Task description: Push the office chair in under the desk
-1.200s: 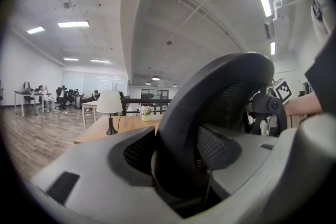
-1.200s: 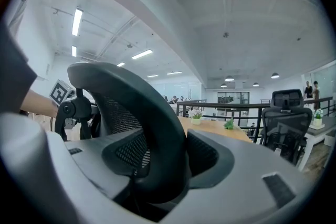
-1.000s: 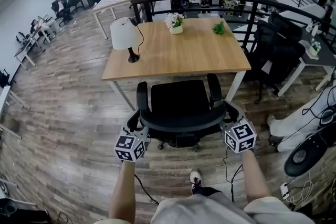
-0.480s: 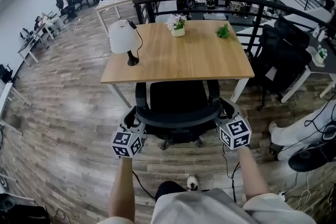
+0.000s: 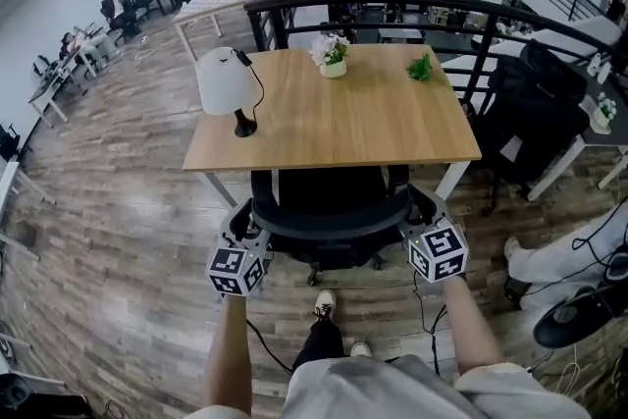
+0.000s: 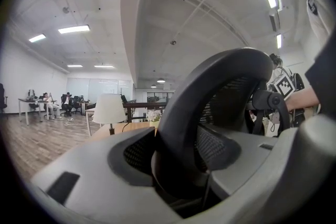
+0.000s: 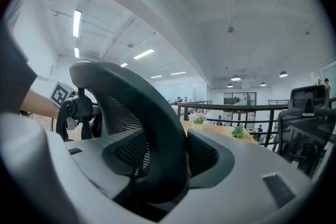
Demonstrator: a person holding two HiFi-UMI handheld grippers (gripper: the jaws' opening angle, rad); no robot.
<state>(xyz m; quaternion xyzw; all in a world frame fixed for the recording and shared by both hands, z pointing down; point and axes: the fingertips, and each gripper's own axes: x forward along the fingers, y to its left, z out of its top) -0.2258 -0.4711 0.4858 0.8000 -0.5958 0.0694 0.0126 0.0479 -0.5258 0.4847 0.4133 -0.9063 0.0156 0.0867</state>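
An open-plan office with a grey-brown plank floor (image 5: 118, 240): at the centre stands a pale wooden desk (image 5: 343, 128) on white legs, backed at 12 o'clock by a black railing (image 5: 392, 5). On the tabletop a white-shaded lamp (image 5: 229, 83) sits toward 9 o'clock, a pot of white flowers (image 5: 332, 52) at 12 o'clock on the far edge, and a small green plant (image 5: 420, 68) toward 1 o'clock. Rows of other desks with seated people (image 5: 118, 10) run off at 10 o'clock, and a cluster of dark chairs (image 5: 535, 103) stands at 3 o'clock, just beside the desk's right end. The black office chair (image 5: 329, 201) is at the desk's near edge, at 6 o'clock from the tabletop, its seat partly beneath the wood and both armrests reaching under it. It faces 12 o'clock, toward the desk, with its mesh backrest (image 5: 329, 229) turned to the person at 6 o'clock; the backrest's long curve runs from 9 to 3 o'clock, parallel with the desk's front edge. The left gripper (image 5: 245, 235) is clamped on the backrest's rim at its 9 o'clock end, the dark frame filling the space between the jaws in the left gripper view. The right gripper (image 5: 420, 226) is clenched on the same rim at the 3 o'clock end, the frame likewise caught between its jaws. One of the person's shoes (image 5: 325, 303) is planted on the planks at 6 o'clock, near the chair's base.
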